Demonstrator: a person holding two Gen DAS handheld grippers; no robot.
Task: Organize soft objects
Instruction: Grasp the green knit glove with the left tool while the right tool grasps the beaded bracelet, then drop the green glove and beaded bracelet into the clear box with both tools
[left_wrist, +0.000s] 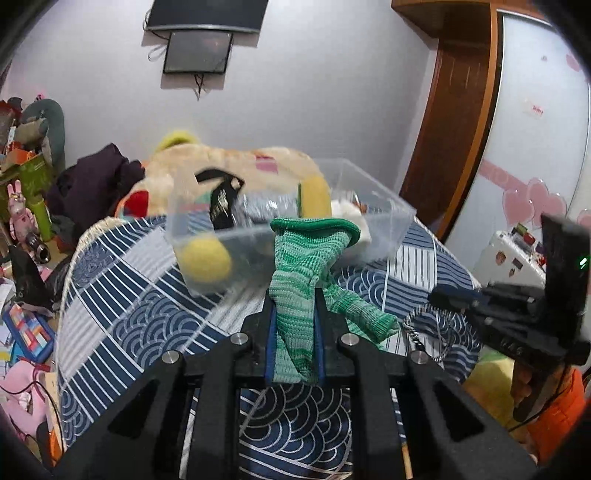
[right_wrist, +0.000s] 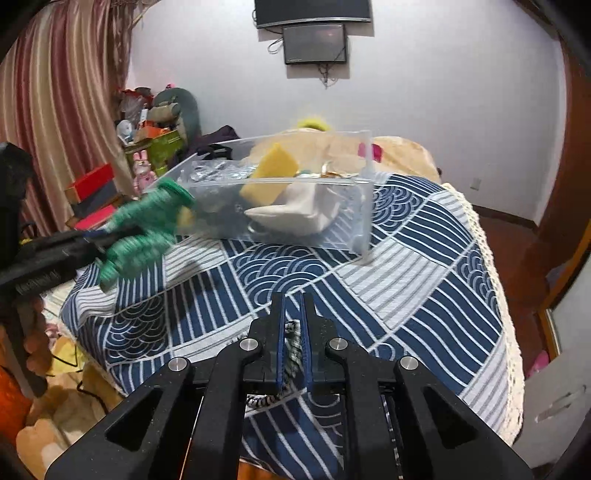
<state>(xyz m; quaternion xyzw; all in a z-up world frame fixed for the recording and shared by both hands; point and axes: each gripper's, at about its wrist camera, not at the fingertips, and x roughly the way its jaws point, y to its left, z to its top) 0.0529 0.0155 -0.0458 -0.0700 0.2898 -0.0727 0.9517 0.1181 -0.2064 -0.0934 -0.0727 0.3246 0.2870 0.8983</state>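
Note:
My left gripper (left_wrist: 295, 314) is shut on a green knitted glove (left_wrist: 301, 280), held just above the blue patterned cloth (left_wrist: 147, 314), near the front of a clear plastic bin (left_wrist: 384, 218). The bin holds a yellow ball (left_wrist: 205, 258), a yellow sponge (left_wrist: 314, 199), white and black soft items. In the right wrist view the glove (right_wrist: 144, 225) is at the left beside the bin (right_wrist: 364, 206). My right gripper (right_wrist: 293, 314) is shut on a black-and-white twisted cord (right_wrist: 291, 347), which also shows in the left wrist view (left_wrist: 424, 325).
The bin stands on a table covered with the blue wave-and-stripe cloth (right_wrist: 406, 295). A beige plush blanket (left_wrist: 240, 162) lies behind it. Toys, boxes and clutter (left_wrist: 26, 206) fill the left side. A wardrobe (left_wrist: 461, 110) stands right.

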